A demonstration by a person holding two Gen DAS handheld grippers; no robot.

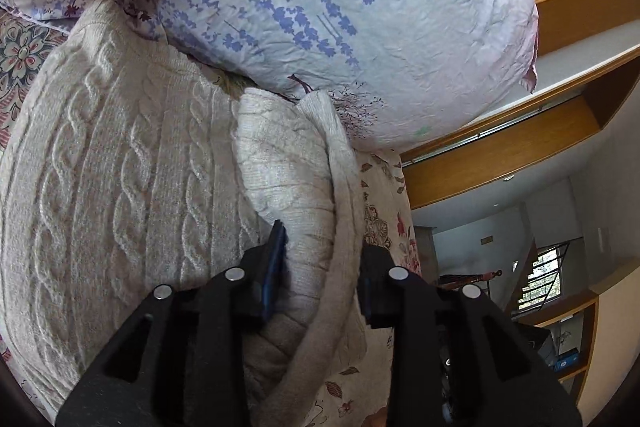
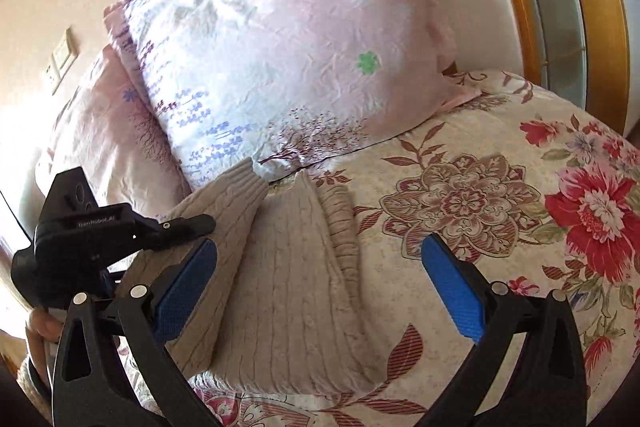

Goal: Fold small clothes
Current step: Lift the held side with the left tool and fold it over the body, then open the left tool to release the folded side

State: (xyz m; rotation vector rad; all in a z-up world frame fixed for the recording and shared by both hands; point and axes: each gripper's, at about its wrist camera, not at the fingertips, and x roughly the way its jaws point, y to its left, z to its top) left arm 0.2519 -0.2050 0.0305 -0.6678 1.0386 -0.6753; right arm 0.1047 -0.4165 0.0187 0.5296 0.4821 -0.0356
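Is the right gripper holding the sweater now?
No, the right gripper is wide open above the sweater, its blue pads clamping nothing.

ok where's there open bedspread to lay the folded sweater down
Free patch: the floral bedspread right of the sweater, bordered by the pillow above and the wooden bed frame beyond. Crowded: the left side, where the stacked pillows meet the sweater and the left gripper grips a fold.
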